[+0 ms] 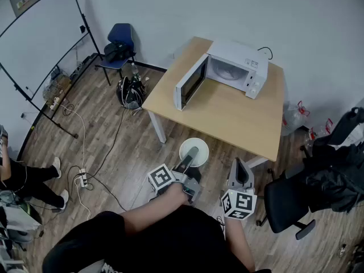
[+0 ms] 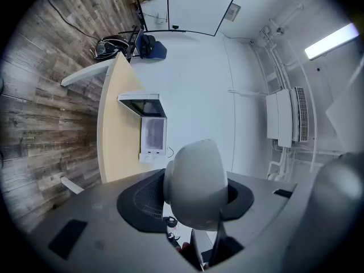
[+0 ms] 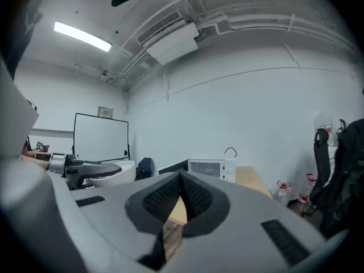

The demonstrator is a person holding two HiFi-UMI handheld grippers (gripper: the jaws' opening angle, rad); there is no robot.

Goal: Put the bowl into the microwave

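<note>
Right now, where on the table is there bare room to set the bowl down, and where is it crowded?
Bare: the wooden table between the microwave with its open door and the near edge. Crowded: only the far side, where the microwave stands.

Open-doored microwave on the light wooden table

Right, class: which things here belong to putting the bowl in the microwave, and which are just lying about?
Job: white round bowl, held in the left hand-held gripper; white microwave, door open; light wooden table.
Lying about: blue chair; large whiteboard; black office chair; black bag on the floor.
</note>
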